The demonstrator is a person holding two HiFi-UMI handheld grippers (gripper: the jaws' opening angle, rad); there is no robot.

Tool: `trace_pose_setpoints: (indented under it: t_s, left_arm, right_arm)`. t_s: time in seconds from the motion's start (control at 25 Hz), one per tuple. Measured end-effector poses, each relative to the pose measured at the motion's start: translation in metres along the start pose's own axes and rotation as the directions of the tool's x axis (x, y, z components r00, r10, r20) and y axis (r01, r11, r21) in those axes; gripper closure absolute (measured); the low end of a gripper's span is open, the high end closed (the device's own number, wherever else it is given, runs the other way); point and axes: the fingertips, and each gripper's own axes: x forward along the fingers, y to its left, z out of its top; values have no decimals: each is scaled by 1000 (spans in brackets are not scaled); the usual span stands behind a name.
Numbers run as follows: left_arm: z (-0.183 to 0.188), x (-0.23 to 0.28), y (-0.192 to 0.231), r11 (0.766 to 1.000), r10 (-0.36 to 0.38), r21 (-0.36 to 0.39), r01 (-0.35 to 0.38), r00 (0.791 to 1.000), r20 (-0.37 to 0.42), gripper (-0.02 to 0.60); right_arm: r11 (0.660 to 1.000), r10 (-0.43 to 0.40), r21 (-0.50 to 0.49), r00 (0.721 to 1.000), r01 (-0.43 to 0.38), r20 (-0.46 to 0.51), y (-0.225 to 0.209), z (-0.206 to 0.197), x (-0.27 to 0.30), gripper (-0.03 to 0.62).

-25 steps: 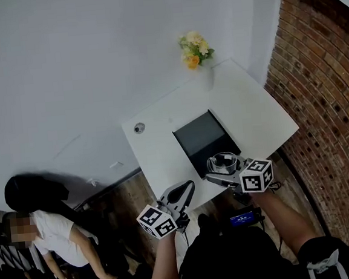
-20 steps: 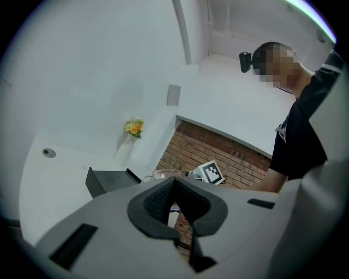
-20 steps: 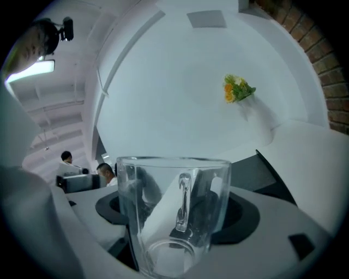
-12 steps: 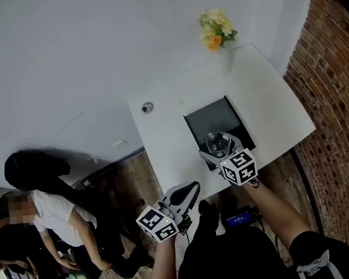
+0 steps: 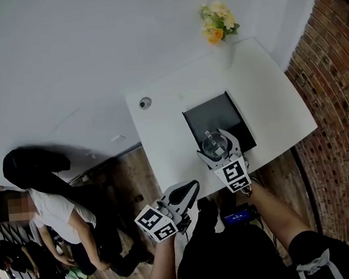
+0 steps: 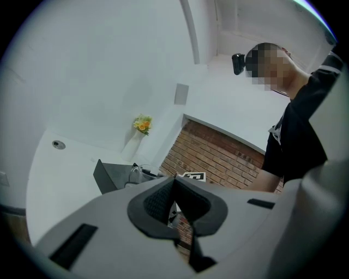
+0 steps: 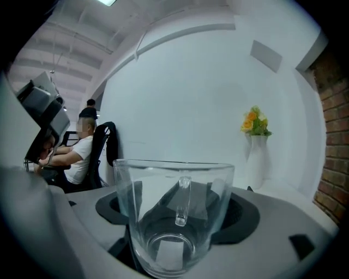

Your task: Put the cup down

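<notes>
A clear glass cup (image 5: pixel 212 145) with a handle sits upright between the jaws of my right gripper (image 5: pixel 216 140), which is shut on it. In the head view the cup hangs over the near end of a black slab (image 5: pixel 216 116) on the white table (image 5: pixel 268 97). The right gripper view shows the cup (image 7: pixel 175 218) empty, with its handle facing away from the camera. My left gripper (image 5: pixel 185 193) is shut with nothing in it, just off the table's front edge. The left gripper view shows its jaws closed together (image 6: pixel 174 210), with the black slab (image 6: pixel 112 175) beyond.
A white vase of yellow flowers (image 5: pixel 218 22) stands at the table's far corner, and a small round fitting (image 5: pixel 144 102) lies near its left edge. A brick wall (image 5: pixel 334 91) runs along the right. A person (image 5: pixel 47 208) sits at the left, by a dark chair.
My right gripper has carried the cup from the table's front edge to above the black slab's near end. The left gripper has stayed shut in about the same place.
</notes>
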Motion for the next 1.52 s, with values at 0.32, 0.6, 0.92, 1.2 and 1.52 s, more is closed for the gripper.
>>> trace_pose_setpoints:
  t_s: [0.32,0.6,0.92,1.2,1.52]
  left_arm:
    - [-2,6,-1,1000,-10,-2,10,1000,-8,574]
    - [-3,10,-2,1000,-19,-2,19,1000,-10,575]
    - [-2,5,-5,1000,-13,4,13,1000,-4,574]
    - [-2,-1,-9,1000,-13,13,13,1000,0,574]
    - [0,-7,-14,999,-21,27,21,1000,12,574]
  right_arm:
    - [999,-42,-10,993,41,-112,-1,-22,-11,180]
    - [998,-45,-49,988,38,-147,0,-23,-6,186]
    - [998,-46,-57,988,38,-146,1,-24,-7,184]
    - [998,-31,-64,985,20,-169,1,-25,-6,186]
    - [996,-11,-87,985,-4,-174,2,-22,-15,184]
